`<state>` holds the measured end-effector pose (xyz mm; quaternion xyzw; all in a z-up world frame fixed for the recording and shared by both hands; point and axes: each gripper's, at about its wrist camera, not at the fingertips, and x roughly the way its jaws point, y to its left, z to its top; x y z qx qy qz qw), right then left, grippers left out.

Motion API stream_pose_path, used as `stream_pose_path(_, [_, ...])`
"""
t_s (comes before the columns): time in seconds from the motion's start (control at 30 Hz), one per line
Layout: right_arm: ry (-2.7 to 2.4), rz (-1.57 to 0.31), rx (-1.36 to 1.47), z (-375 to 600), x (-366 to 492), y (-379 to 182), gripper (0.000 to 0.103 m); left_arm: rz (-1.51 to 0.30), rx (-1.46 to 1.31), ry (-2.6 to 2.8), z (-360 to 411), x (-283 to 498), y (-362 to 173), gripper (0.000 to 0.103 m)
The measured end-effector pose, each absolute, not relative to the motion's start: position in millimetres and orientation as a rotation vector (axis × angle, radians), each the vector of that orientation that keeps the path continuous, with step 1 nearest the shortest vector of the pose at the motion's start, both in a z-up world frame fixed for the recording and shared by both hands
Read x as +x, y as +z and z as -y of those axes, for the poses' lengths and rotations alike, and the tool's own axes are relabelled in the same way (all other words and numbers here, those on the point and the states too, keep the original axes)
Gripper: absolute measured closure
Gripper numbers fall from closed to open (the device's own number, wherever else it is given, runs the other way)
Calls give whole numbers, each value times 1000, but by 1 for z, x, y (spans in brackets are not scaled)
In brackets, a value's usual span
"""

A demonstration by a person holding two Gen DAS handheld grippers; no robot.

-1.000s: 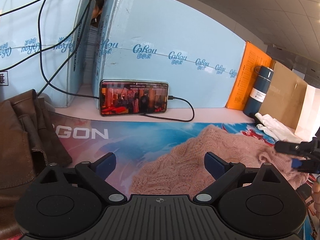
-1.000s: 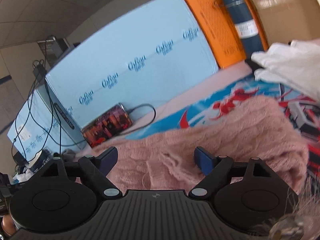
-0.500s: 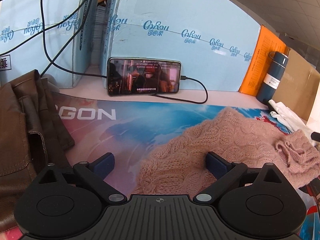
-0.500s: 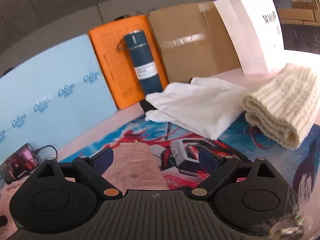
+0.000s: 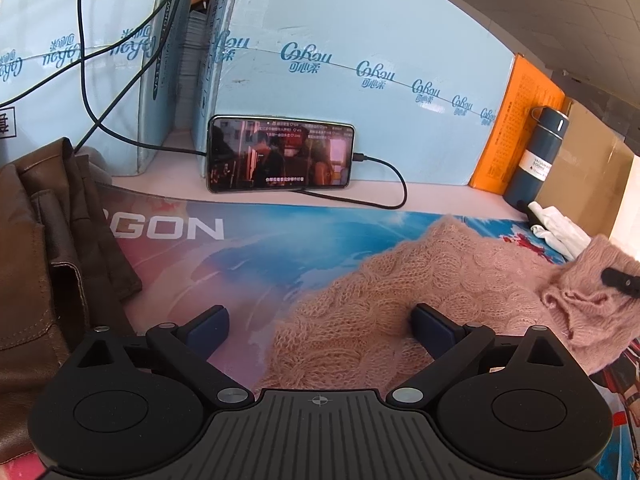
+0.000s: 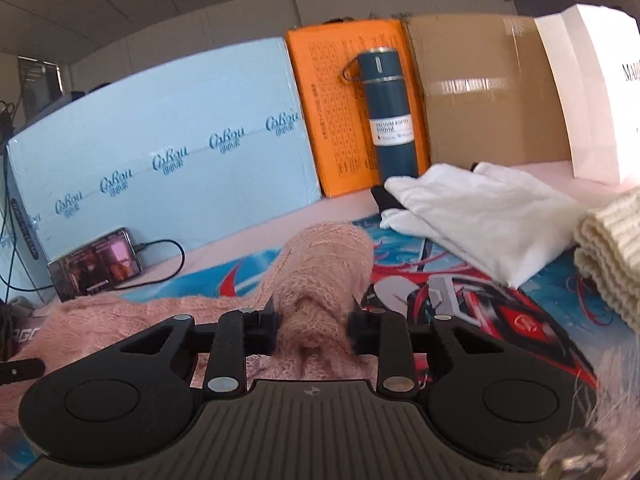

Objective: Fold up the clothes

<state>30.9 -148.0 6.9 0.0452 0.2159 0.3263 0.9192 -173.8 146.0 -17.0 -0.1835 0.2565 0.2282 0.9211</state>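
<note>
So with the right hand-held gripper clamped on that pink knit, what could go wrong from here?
1. The right hand-held gripper pinches only a bunched end of the pink sweater; the loose knit could slip out or snag.
2. The left hand-held gripper is open over the sweater's edge, so nothing anchors it; the whole garment may drag instead of folding.
3. A pull to the right could sweep it into the white cloth.

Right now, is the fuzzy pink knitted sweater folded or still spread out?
Not folded: the pink knitted sweater lies spread on the mat, one bunched end clamped in the right gripper.
</note>
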Motion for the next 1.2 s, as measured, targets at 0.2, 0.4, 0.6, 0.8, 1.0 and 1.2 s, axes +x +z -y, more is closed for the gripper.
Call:
stream_pose_path(0.2, [490, -289, -14, 159, 41, 31, 78, -520, -356, 422, -141, -173, -15, 4])
stream_pose_path(0.4, [470, -107, -231, 130, 9, 38, 78, -543, -341, 404, -136, -169, -16, 4])
stream_pose_path(0.6, [693, 114, -471, 66, -68, 25, 78, -488, -395, 424, -144, -179, -13, 4])
stream_pose_path(0.8, [996, 146, -565, 32, -129, 9, 78, -337, -530, 435, -160, -201, -1, 4])
stream_pose_path(1.0, [1284, -241, -300, 21, -93, 13, 60, -282, -548, 427, -160, -205, 4, 4])
stream_pose_path(1.2, [1499, -451, -8, 31, -67, 30, 20, -179, -622, 409, -162, -219, 6, 4])
